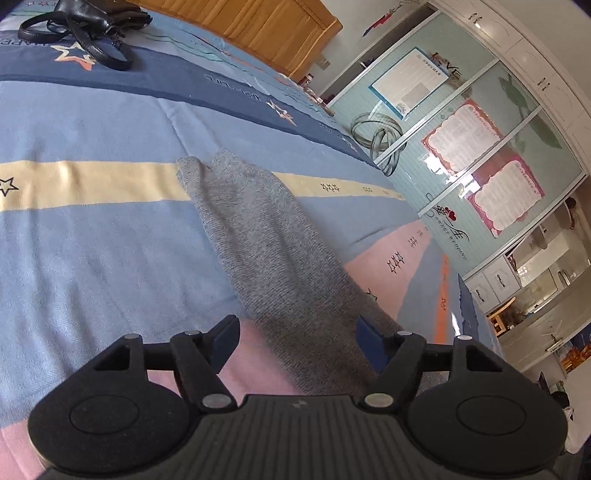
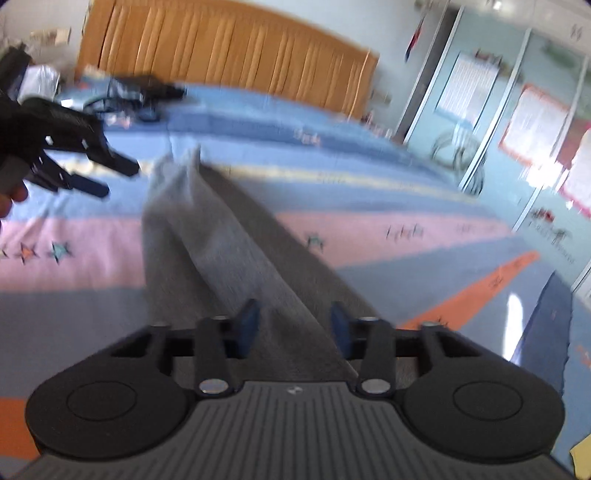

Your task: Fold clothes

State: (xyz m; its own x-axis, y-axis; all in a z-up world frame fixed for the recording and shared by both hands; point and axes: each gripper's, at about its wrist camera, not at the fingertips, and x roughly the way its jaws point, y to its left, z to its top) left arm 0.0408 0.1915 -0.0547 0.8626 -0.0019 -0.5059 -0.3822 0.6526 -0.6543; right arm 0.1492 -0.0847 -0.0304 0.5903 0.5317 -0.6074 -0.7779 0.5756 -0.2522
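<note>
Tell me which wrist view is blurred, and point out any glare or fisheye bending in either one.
Right wrist view: motion-smeared throughout, the grey garment, headboard and left gripper all soft; a glare streak sits on the bedspread. Left wrist view: sharp, the garment's knit readable; light reflects off the wardrobe doors, whose frames bow with fisheye distortion.

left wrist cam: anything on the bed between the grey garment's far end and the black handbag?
Nothing on it. In the left wrist view, only bare striped bedspread separates the grey garment from the black handbag.
</note>
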